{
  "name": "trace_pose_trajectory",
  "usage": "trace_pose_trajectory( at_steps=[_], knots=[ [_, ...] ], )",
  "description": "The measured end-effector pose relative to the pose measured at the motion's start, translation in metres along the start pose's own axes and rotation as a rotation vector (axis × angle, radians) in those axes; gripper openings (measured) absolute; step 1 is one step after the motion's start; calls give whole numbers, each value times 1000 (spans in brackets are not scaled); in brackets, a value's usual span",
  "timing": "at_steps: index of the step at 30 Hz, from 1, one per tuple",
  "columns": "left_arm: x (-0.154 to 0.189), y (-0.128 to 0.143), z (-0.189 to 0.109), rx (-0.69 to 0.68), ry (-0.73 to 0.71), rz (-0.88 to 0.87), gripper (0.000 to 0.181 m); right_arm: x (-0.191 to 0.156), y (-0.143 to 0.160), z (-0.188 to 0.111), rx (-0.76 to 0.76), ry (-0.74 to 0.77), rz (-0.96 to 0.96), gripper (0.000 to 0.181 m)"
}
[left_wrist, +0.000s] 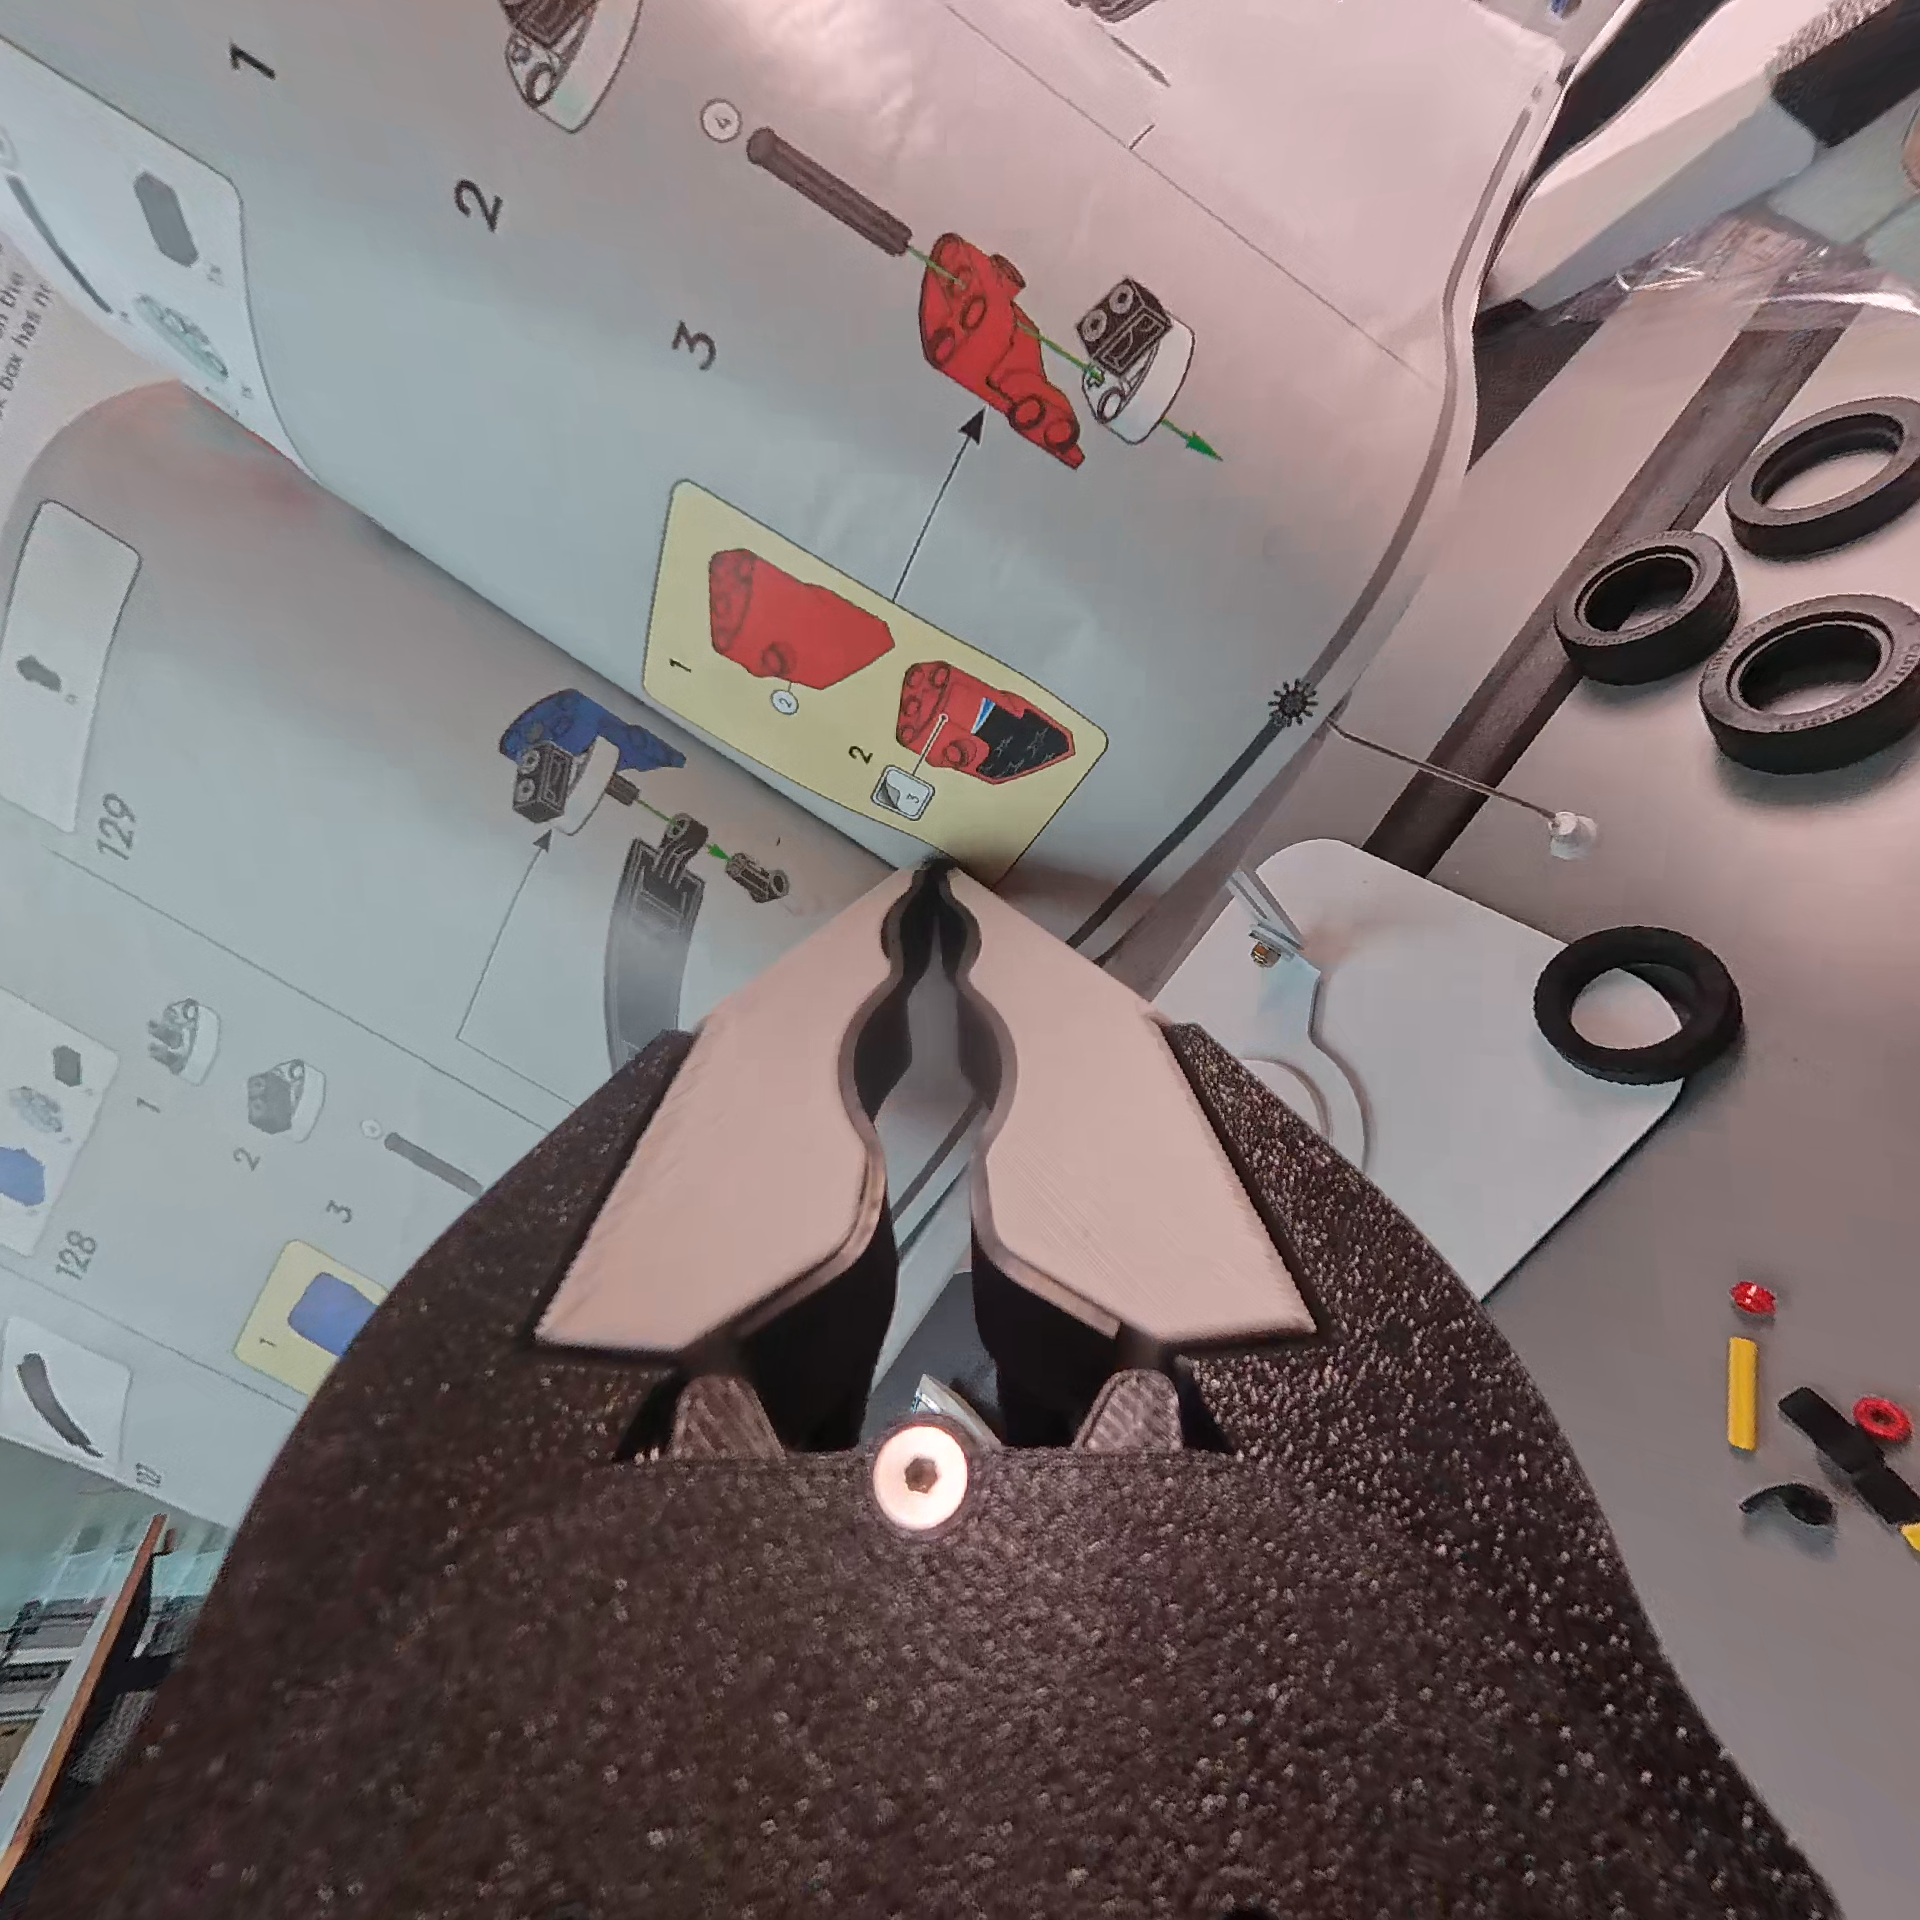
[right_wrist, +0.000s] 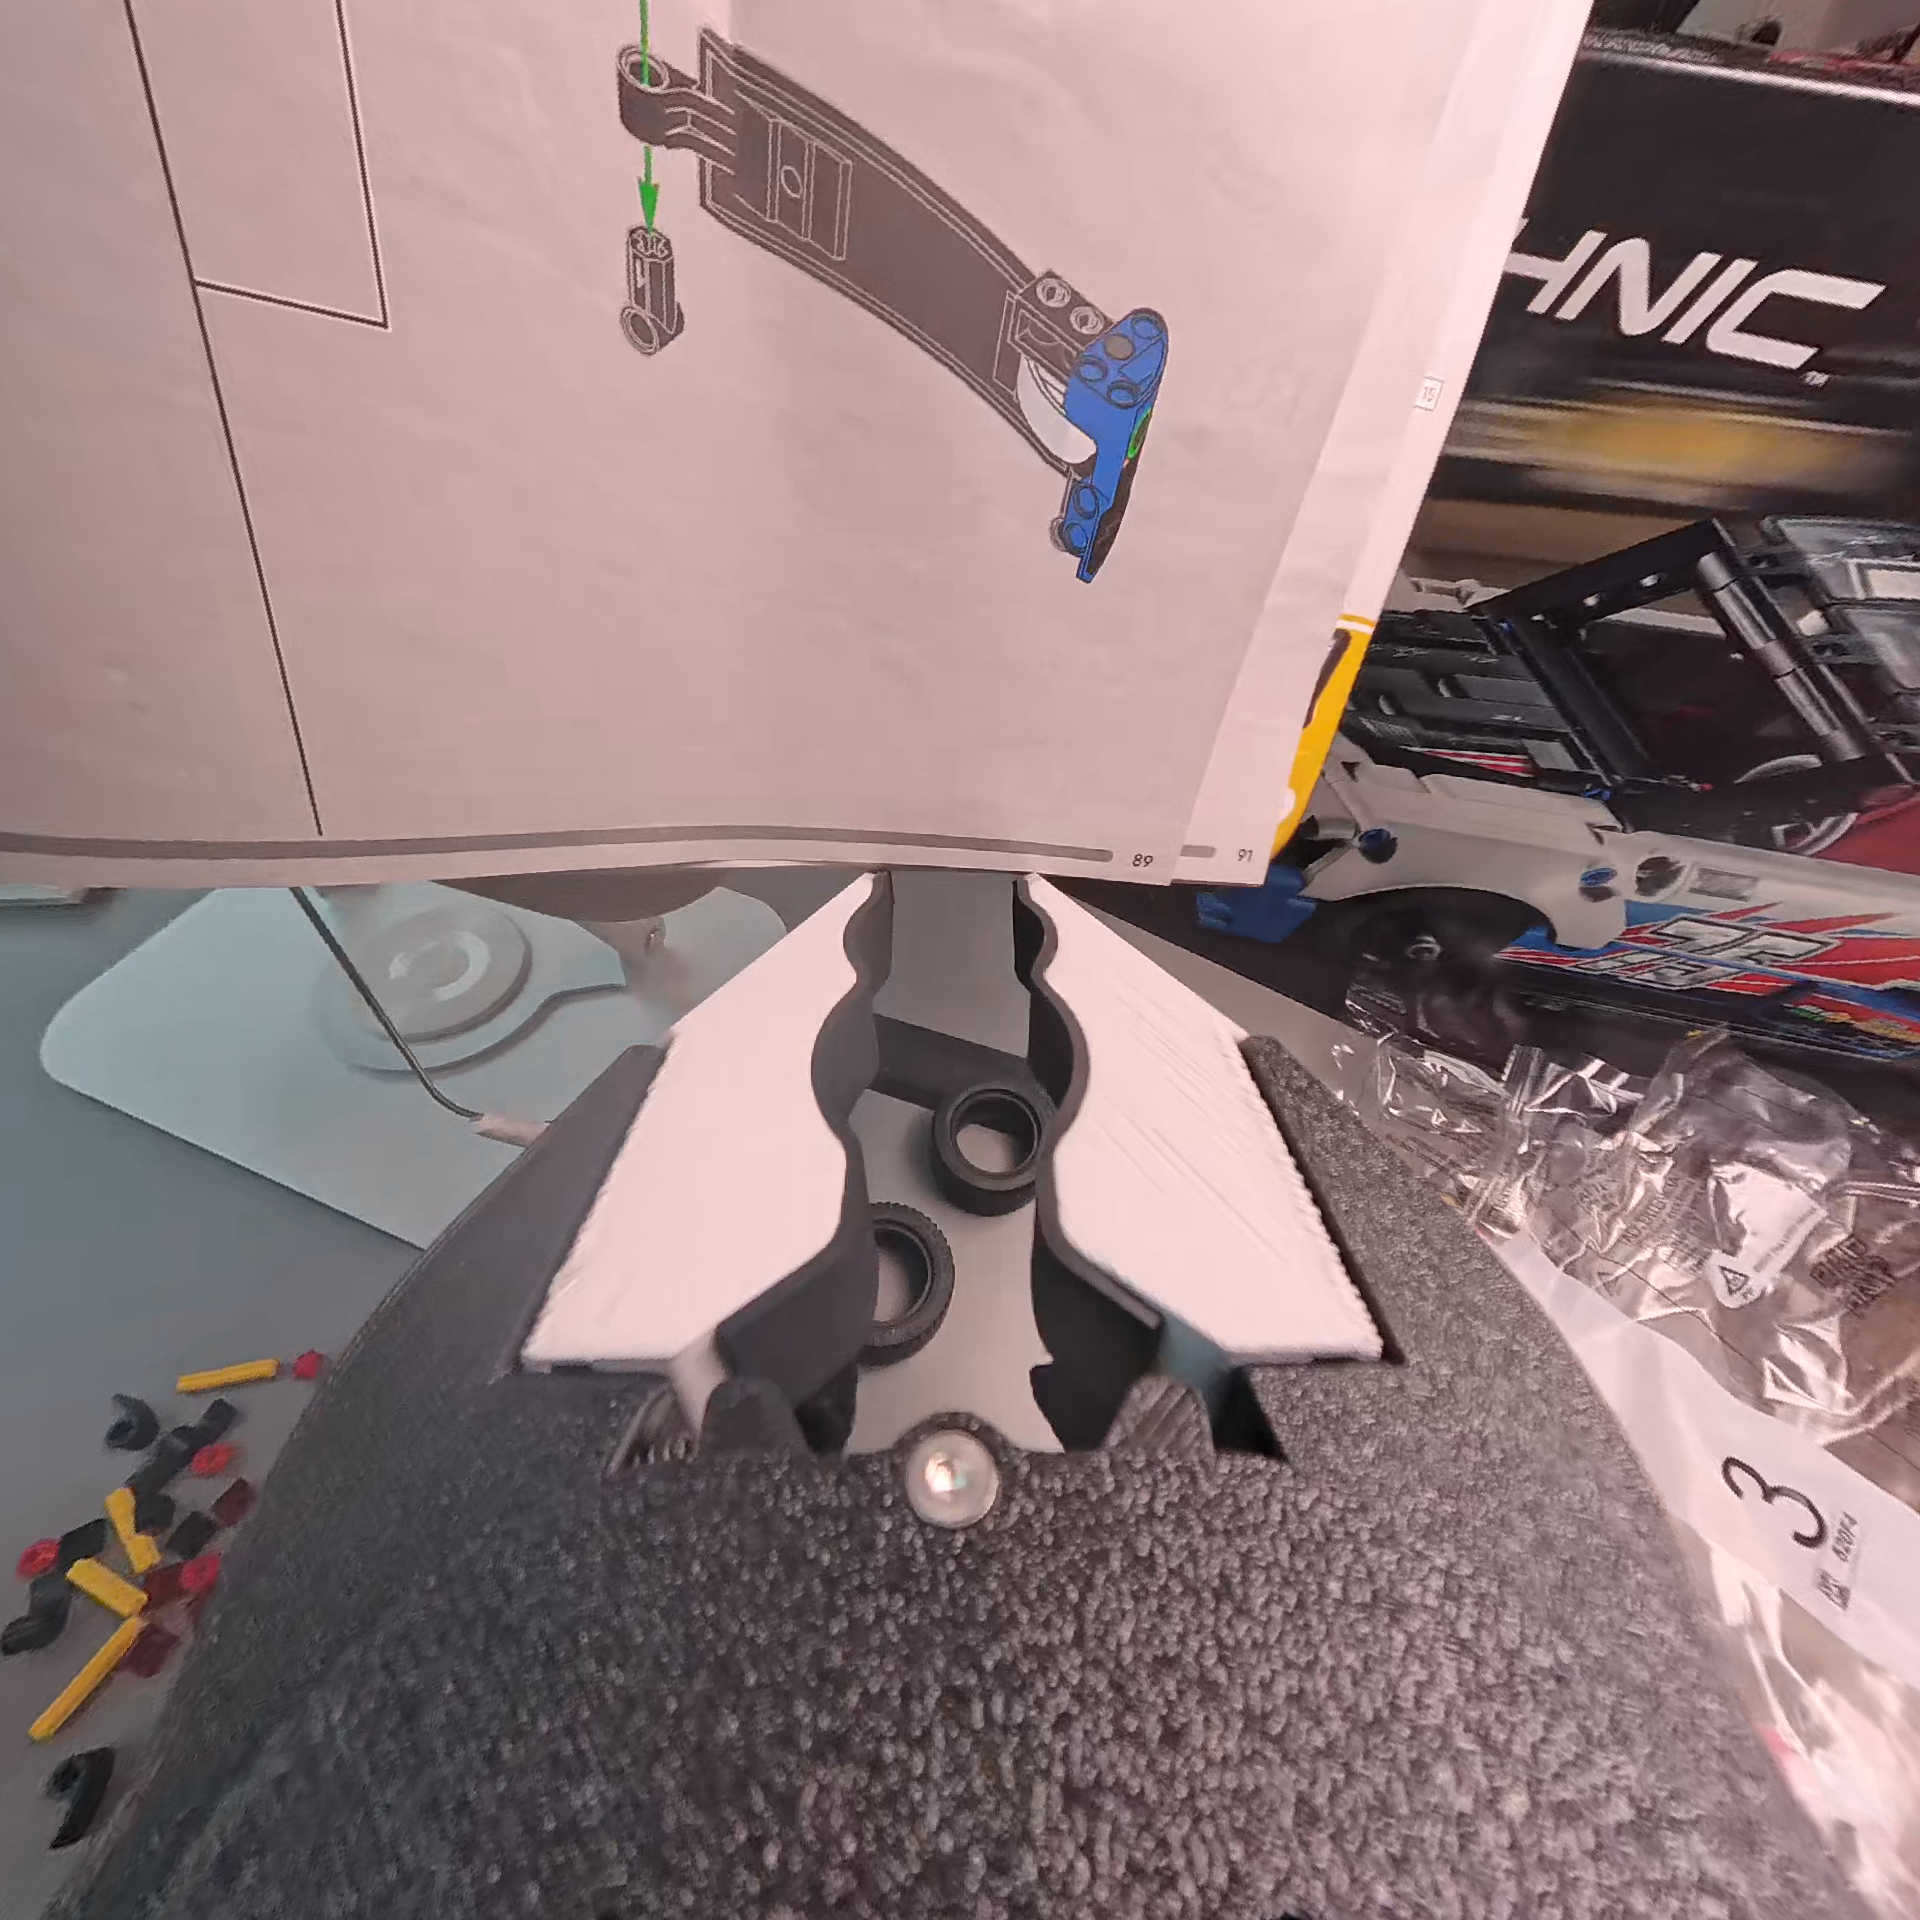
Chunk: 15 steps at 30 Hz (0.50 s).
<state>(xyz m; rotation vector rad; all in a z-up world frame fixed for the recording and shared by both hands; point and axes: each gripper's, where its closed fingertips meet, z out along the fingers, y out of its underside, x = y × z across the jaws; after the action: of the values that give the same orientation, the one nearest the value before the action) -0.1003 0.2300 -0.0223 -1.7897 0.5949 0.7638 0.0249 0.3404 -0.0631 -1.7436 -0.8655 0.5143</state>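
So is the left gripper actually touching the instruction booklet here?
Touching. In the left wrist view the left gripper has its fingertips closed together on the lower edge of the instruction booklet, with no gap between tips and paper.

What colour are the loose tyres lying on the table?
Black. The tyres show best in the left wrist view, lying beside the open instruction booklet.

- Instruction booklet (left_wrist: 935, 436): pale printed pages of brick-assembly diagrams, curling and lifted, pinched at the left gripper (left_wrist: 938, 871) tips.
- In the right wrist view, the booklet's (right_wrist: 727, 623) lower edge hangs just ahead of the parted right gripper (right_wrist: 951, 881).
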Motion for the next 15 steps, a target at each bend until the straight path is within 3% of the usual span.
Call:
trace_pose_trajectory(
  at_steps=[7,12,15],
  knots=[
    [3,-3,4,6,-48,72,0,-14,29,4,-29,-83,65,22],
    [3,-3,4,17,-51,62,0,-24,48,-30,-78,-96,164,23],
    [2,-4,4,25,-54,58,0,-70,51,-64,-152,-294,154,23]
  ],
)
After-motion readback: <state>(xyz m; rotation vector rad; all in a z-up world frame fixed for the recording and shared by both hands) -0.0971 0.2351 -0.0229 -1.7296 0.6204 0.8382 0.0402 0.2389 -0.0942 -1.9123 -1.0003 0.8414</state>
